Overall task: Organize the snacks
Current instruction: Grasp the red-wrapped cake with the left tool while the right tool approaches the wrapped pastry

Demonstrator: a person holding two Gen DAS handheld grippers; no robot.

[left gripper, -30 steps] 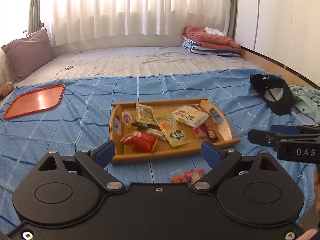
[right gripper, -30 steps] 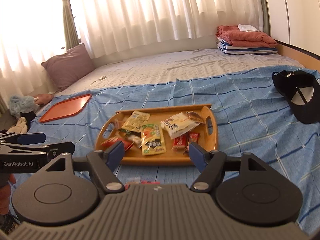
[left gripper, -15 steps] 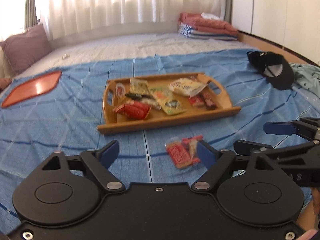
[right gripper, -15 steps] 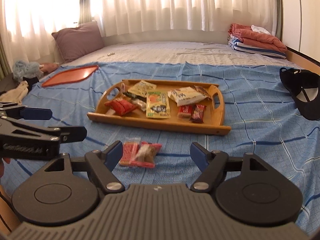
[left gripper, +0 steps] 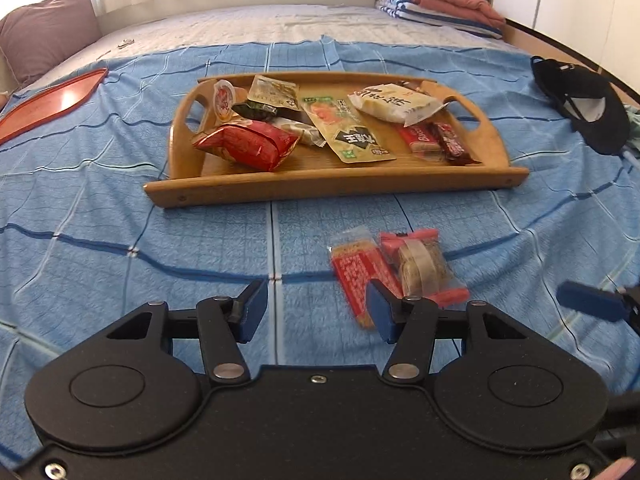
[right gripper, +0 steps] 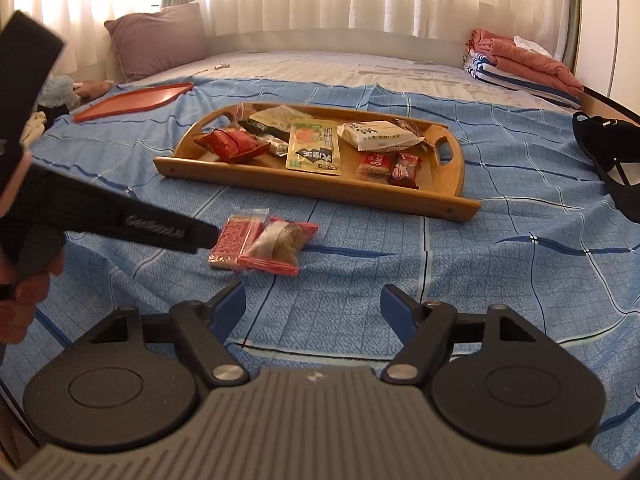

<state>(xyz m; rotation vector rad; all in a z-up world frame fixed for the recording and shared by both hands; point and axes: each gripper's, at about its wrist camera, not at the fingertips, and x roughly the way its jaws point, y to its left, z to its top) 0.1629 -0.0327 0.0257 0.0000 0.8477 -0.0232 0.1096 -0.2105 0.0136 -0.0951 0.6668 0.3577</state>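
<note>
A wooden tray point(left gripper: 336, 182) point(right gripper: 320, 192) on the blue bedspread holds several snack packets, among them a red bag point(left gripper: 248, 144) and a green pouch point(left gripper: 344, 128). Two loose packets lie on the bedspread in front of the tray: a flat red one point(left gripper: 360, 270) point(right gripper: 232, 240) and a clear one with a brown cake point(left gripper: 420, 264) point(right gripper: 284, 244). My left gripper point(left gripper: 316, 308) is open and empty, its right finger just before the red packet. My right gripper point(right gripper: 312, 308) is open and empty, a little short of the packets.
An orange-red tray point(left gripper: 44, 98) point(right gripper: 132, 102) lies at the far left. A black cap point(left gripper: 588, 104) point(right gripper: 616, 160) lies at the right. A purple pillow point(right gripper: 156, 40) and folded blankets point(left gripper: 440, 0) sit at the back of the bed.
Both grippers have come lower and nearer to the two loose packets. The left gripper's jaws have narrowed a little. The packets and tray have not moved.
</note>
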